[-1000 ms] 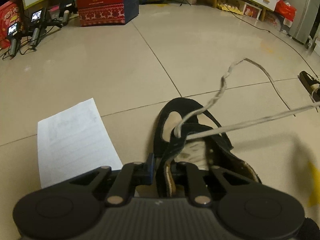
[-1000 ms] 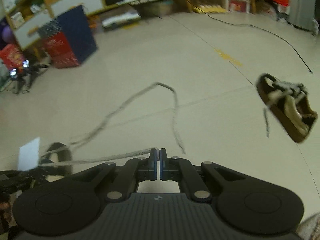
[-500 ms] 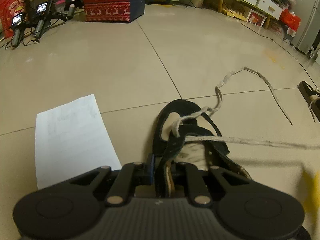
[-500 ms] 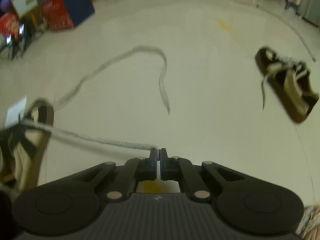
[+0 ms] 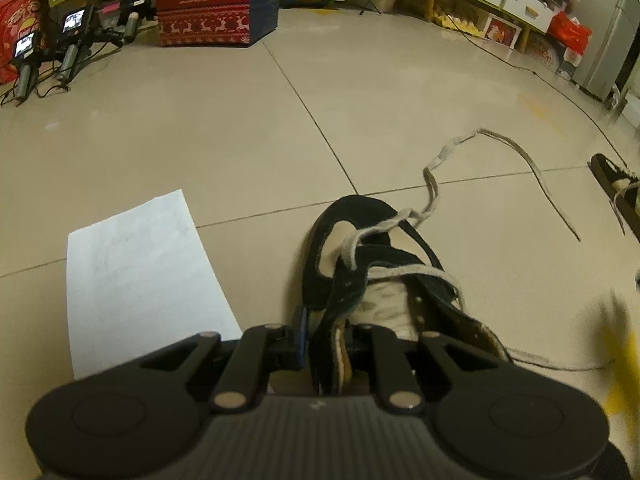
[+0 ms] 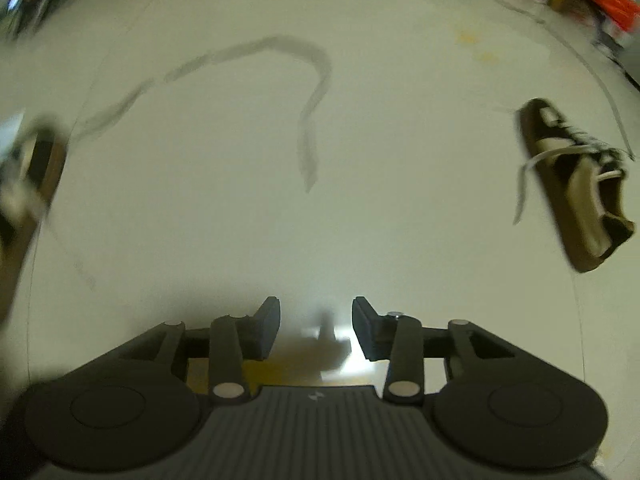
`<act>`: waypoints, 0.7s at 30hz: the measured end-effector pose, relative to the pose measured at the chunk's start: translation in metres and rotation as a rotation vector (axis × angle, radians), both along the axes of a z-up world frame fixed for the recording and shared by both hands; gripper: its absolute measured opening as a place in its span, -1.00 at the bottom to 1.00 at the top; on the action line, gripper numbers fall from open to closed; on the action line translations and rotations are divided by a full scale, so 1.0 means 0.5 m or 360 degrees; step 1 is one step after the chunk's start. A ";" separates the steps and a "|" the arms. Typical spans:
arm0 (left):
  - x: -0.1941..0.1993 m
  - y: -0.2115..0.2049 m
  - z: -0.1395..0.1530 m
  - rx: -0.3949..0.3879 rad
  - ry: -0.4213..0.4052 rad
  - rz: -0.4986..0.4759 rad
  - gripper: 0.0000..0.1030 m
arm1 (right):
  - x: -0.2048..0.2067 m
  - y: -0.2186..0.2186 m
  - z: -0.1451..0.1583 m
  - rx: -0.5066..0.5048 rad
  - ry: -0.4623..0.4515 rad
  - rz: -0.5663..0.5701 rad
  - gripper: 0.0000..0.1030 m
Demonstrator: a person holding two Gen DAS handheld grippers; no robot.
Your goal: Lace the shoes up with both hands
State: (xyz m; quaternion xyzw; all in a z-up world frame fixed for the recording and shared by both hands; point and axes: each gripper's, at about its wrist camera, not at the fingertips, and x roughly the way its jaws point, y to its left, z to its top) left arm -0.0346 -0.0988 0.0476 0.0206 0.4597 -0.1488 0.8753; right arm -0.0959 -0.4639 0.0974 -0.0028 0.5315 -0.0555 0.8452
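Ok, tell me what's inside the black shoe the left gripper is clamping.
Inside the black suede shoe, a pale, mottled lining shows, crossed by the grey-white lace. The toe interior and insole are hidden by the upper and the left gripper.

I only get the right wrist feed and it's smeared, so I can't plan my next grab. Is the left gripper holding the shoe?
Observer: Yes. The left gripper is shut on the shoe's upright side flap.
Operator: How far is it laced?
Observer: The lace crosses only near the toe. The eyelets nearer the gripper look empty.
Operator: Anything beside it?
Observer: A white paper sheet lies flat on the floor, left of the shoe.
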 end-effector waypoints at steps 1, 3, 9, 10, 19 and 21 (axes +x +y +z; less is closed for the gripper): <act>0.000 -0.002 -0.001 0.0008 0.0000 -0.0005 -0.73 | 0.018 -0.005 -0.004 0.0003 -0.0037 -0.0004 -0.18; 0.000 -0.001 -0.003 0.0008 0.0014 -0.0003 -0.73 | 0.060 0.002 -0.019 0.0003 -0.0081 0.0016 -0.20; 0.000 0.002 -0.004 0.0012 0.0030 -0.0018 -0.73 | 0.174 0.020 -0.090 -0.0048 -0.0077 0.0002 -0.45; 0.000 0.001 -0.004 0.0014 0.0029 -0.0020 -0.73 | 0.184 0.020 -0.099 -0.0067 -0.0070 -0.0004 -0.45; 0.003 0.005 -0.006 0.0012 0.0038 -0.0015 -0.65 | 0.181 0.039 -0.083 -0.0218 -0.0165 0.0028 -1.00; 0.003 0.006 -0.007 0.0012 0.0037 -0.0018 -0.64 | 0.151 0.038 -0.043 -0.0322 -0.0277 -0.0028 -1.00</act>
